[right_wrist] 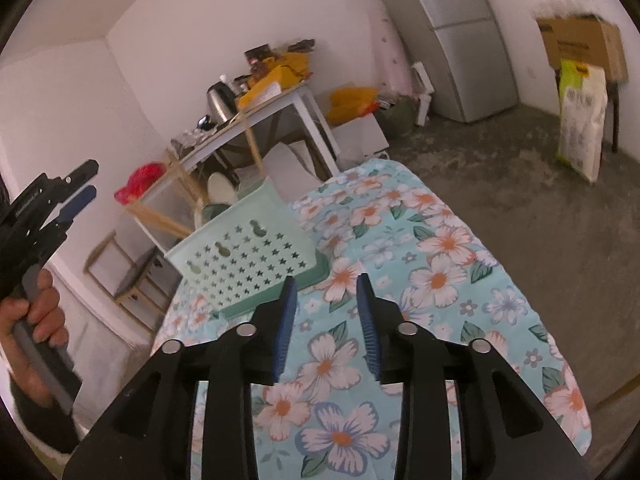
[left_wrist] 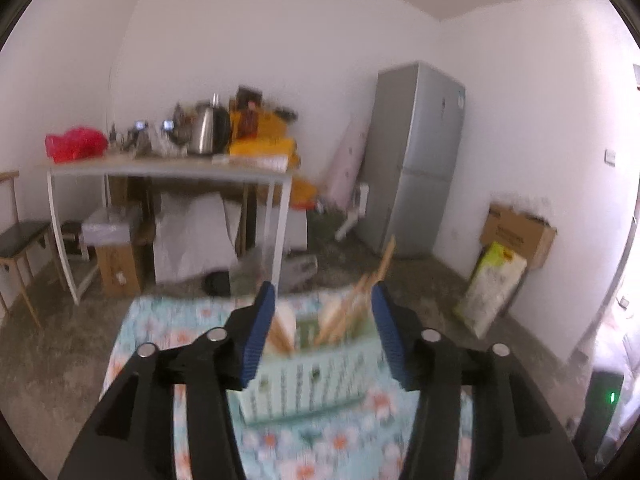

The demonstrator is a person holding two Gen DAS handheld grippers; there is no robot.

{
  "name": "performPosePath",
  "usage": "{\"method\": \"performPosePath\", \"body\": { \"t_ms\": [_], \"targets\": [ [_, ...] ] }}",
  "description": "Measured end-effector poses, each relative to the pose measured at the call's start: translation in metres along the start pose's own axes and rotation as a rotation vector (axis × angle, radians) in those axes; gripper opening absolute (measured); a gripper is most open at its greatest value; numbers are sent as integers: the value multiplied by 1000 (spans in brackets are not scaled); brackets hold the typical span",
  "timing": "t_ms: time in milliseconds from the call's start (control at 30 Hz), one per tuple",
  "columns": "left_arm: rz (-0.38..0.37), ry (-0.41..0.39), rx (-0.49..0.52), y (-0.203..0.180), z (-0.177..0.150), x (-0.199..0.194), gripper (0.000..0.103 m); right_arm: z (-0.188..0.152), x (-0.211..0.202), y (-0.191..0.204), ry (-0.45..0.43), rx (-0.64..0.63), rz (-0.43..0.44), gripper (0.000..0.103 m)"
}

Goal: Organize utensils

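A mint-green perforated basket (left_wrist: 308,380) stands on the floral cloth (left_wrist: 168,328) and holds several wooden chopsticks (left_wrist: 360,304) that lean out of its top. My left gripper (left_wrist: 323,296) hovers just above and in front of the basket, open, with nothing pressed between its blue pads. In the right wrist view the basket (right_wrist: 248,264) shows its star-holed wall, with chopsticks (right_wrist: 160,218) sticking out to the left. My right gripper (right_wrist: 326,280) is open over the floral cloth (right_wrist: 440,280), just right of the basket, and holds nothing. A hand (right_wrist: 40,308) holds the left gripper (right_wrist: 93,179) at the far left.
Behind the cloth-covered surface a white table (left_wrist: 168,170) carries a kettle (left_wrist: 208,132), a red bag and yellow packages. A grey fridge (left_wrist: 416,160), a cardboard box (left_wrist: 516,232) and a white sack (left_wrist: 492,288) stand along the right wall. A wooden chair (left_wrist: 20,236) is at the left.
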State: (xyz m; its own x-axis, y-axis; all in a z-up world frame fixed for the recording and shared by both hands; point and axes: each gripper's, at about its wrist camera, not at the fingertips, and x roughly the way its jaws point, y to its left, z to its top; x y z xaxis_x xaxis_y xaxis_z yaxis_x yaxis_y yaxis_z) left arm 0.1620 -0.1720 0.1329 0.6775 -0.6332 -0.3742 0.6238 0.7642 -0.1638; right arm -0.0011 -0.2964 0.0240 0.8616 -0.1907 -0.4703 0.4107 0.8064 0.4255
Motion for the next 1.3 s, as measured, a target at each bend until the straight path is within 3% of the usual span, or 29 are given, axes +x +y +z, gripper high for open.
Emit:
{"method": "performPosePath", "body": {
  "t_ms": [133,267,367,500,767,1100,1300],
  "targets": [
    [17,93,2,1,-40,-15,73,-9,-6,24,6,-126,-25,51],
    [54,171,13,3,-85,-27,90,-23,-12,47,12,-234,-57,77],
    [103,203,31,3,-109,-36,97,-32,-13,56,33,-257,-75,87],
    [167,205,27,6,-130,-50,97,-42,-8,69,67,-309,-104,94],
    [269,181,-28,16,-133,-64,97,-55,-6,93,61,-472,-197,95],
    [468,166,-58,28,-126,-72,97,-48,-10,98,28,-487,-248,95],
    [476,135,-47,26,-124,-79,97,-40,-14,94,0,-468,-280,95]
  ]
}}
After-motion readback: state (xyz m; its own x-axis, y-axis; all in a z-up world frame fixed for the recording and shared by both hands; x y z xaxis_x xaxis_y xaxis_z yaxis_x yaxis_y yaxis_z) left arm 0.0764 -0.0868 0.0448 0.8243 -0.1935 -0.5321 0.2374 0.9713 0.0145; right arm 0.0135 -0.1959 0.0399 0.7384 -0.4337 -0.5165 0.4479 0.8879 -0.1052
